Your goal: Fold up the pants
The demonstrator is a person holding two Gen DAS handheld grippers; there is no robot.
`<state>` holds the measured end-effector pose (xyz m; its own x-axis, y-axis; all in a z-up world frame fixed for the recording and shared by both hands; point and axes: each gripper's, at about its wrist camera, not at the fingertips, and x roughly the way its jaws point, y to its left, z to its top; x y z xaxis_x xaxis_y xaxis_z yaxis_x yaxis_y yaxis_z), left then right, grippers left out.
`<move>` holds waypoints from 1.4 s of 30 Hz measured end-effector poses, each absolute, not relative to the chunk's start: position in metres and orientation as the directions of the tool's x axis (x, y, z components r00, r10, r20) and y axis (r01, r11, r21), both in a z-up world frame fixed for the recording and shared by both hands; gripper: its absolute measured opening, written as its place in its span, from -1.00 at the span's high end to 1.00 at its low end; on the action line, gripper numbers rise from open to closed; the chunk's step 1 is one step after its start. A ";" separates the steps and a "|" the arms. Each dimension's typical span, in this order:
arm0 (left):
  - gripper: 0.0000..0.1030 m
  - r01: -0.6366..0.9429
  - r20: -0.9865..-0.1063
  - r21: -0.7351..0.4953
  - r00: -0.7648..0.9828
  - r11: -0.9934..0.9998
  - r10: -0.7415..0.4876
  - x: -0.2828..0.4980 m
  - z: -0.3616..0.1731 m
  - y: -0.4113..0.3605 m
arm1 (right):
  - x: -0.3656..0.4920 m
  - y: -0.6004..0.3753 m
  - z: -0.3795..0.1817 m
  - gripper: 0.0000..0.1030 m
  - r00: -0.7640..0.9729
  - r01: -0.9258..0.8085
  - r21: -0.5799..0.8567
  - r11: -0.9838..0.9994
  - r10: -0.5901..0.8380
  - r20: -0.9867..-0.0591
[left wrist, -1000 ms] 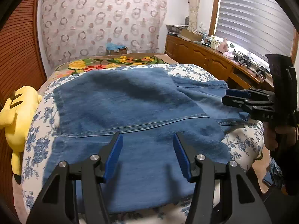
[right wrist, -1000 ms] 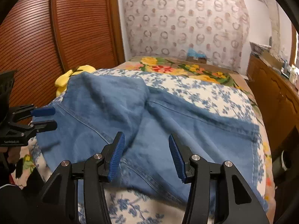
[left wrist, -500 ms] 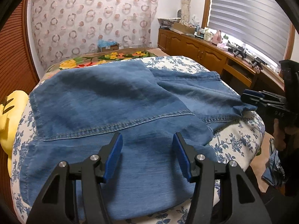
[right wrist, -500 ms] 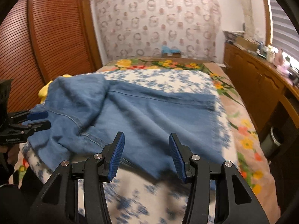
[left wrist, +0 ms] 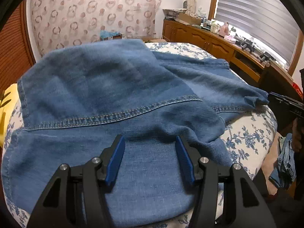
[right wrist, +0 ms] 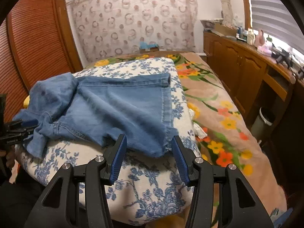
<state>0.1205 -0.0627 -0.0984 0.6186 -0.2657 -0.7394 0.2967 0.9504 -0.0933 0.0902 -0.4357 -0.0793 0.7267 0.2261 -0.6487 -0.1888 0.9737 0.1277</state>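
Blue denim pants [left wrist: 114,87] lie spread on a white cushion with blue flowers [left wrist: 250,133]; one part is folded over, its stitched seam running across the middle. My left gripper [left wrist: 150,152] hovers open low over the near part of the denim, with nothing pinched. In the right wrist view the pants [right wrist: 117,106] stretch away to the left. My right gripper [right wrist: 148,148] is open just in front of their near right corner, over the cushion [right wrist: 148,195]. Each gripper shows at the edge of the other's view: the right gripper [left wrist: 285,106] and the left gripper [right wrist: 20,127].
A yellow plush toy [left wrist: 5,110] lies at the cushion's left. A flowered blanket [right wrist: 218,114] covers the bed to the right, with a wooden dresser [right wrist: 247,72] and a small bin [right wrist: 266,121] beyond. Slatted wooden doors [right wrist: 34,47] stand on the left. More denim [left wrist: 285,167] hangs low at right.
My right gripper has swung right along the pants to their near right corner. My left gripper has moved forward and lower over the denim. Both jaws stay as wide as before.
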 end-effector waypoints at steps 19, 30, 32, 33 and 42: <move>-0.07 0.291 -0.720 -0.078 0.645 0.953 -0.256 0.116 -0.104 -0.067 | 0.111 -0.449 -0.098 0.04 0.717 -0.122 0.172 0.977 0.207 -0.665; -0.07 0.285 -0.717 -0.110 0.641 0.952 -0.275 0.114 -0.094 -0.060 | 0.120 -0.446 -0.105 0.31 0.700 -0.139 0.197 0.971 0.237 -0.674; -0.07 0.276 -0.714 -0.104 0.648 0.955 -0.265 0.112 -0.090 -0.058 | 0.120 -0.447 -0.105 0.34 0.702 -0.138 0.201 0.970 0.239 -0.671; -0.07 0.277 -0.708 -0.109 0.652 0.955 -0.270 0.111 -0.088 -0.057 | 0.121 -0.447 -0.105 0.35 0.702 -0.137 0.207 0.969 0.242 -0.669; -0.07 0.267 -0.674 -0.108 0.688 0.958 -0.268 0.105 -0.070 -0.046 | 0.119 -0.443 -0.099 0.75 0.718 -0.151 0.180 0.972 0.233 -0.656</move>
<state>0.1052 -0.0462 -0.0703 0.6879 -0.2681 -0.6745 0.2670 0.9576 -0.1083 0.1191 -0.4428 -0.0987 0.7176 0.2333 -0.6562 -0.1511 0.9719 0.1803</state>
